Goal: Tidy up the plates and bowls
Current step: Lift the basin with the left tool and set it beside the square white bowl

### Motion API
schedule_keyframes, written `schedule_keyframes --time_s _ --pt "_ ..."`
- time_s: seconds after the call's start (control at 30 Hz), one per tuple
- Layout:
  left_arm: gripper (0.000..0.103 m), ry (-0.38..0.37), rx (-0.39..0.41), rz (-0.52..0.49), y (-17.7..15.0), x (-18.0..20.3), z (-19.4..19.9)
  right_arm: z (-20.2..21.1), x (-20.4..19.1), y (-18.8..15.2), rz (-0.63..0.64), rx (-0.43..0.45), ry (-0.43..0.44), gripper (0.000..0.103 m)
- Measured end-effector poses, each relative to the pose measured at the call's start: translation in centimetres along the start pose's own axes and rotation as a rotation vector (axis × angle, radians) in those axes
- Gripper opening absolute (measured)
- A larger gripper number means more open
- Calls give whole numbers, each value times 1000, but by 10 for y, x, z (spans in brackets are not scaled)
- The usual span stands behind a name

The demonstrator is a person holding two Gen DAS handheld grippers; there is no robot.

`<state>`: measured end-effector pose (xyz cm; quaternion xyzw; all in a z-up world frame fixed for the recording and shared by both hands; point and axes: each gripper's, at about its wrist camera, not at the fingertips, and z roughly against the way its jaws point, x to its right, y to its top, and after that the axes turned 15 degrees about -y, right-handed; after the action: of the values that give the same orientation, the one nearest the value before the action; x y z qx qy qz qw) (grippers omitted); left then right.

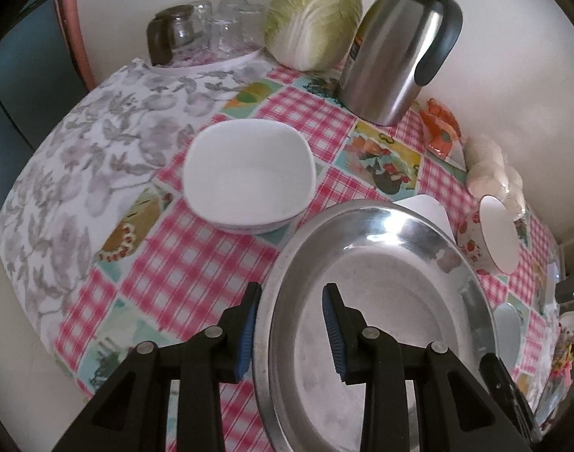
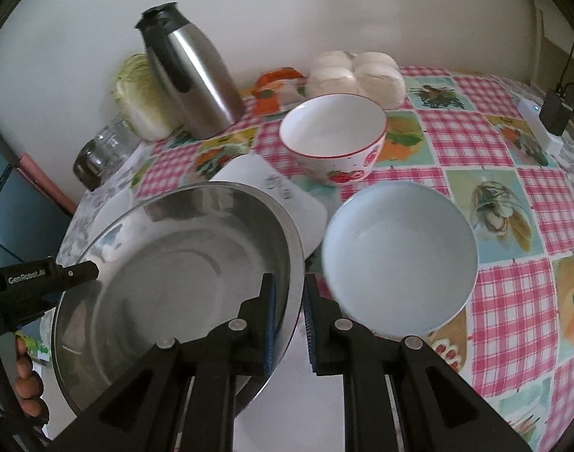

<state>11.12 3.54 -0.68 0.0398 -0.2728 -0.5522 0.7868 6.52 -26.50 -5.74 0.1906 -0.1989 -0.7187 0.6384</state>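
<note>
A wide steel dish [image 1: 381, 282] hangs tilted above the checked tablecloth, held by both grippers. My left gripper [image 1: 290, 324] is shut on its left rim, one pad inside and one outside. At the opposite rim of the steel dish [image 2: 166, 263], my right gripper [image 2: 290, 320] is shut in the same way. The left gripper's fingertip [image 2: 93, 269] also shows at the dish's far rim, with a person's hand [image 2: 23, 376] behind it. A white square bowl [image 1: 245, 177] stands left of the dish. A strawberry-print bowl [image 2: 332, 139], a pale blue bowl [image 2: 400, 256] and a white square plate [image 2: 287, 196] lie near it.
A steel thermos jug [image 1: 396, 49], a cabbage [image 1: 317, 19] and upturned glasses [image 1: 211, 30] stand along the back wall. A bag of white buns [image 2: 354, 75] and an orange packet [image 2: 275, 86] lie behind the strawberry bowl. A power strip with a charger [image 2: 547, 124] sits at the right edge.
</note>
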Motion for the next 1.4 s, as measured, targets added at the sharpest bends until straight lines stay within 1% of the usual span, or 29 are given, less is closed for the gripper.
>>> schedule_keyframes --time_s 0.13,0.27,0.37,0.47,0.63,0.8,0.97,1.1,1.17,1.23,1.37,1.4 --pt "36 -13 -7 3 11 4 -16 -11 5 10 -9 -2 -12 15" --pt "37 -2 18 -28 23 13 -25 -20 0 19 2 4 -40 15" --pt "37 -11 35 -47 31 18 -32 -29 -1 25 0 4 -51 15" --pt "38 -14 40 -67 34 22 -38 -36 2 29 -9 0 -67 15" --pt "40 -26 33 -56 36 18 -47 -45 3 30 -8 -9 -72 16" --pt "43 -52 6 -27 34 10 -51 -45 -4 28 33 -1 -99 18" --pt "44 -53 -11 1 33 2 -47 -41 -4 28 38 3 -90 18" --pt "44 -41 -9 -8 32 5 -37 -35 -4 29 45 14 -99 18" --pt "48 -41 -11 -8 31 6 -33 -32 -4 30 46 17 -95 18" --pt "56 -35 -17 -8 30 7 -29 -27 -3 29 47 27 -91 18" --pt "62 -23 -27 -5 25 7 -24 -15 -3 30 52 49 -94 18" --pt "64 -20 -27 -5 24 8 -23 -12 -3 30 55 53 -97 21"
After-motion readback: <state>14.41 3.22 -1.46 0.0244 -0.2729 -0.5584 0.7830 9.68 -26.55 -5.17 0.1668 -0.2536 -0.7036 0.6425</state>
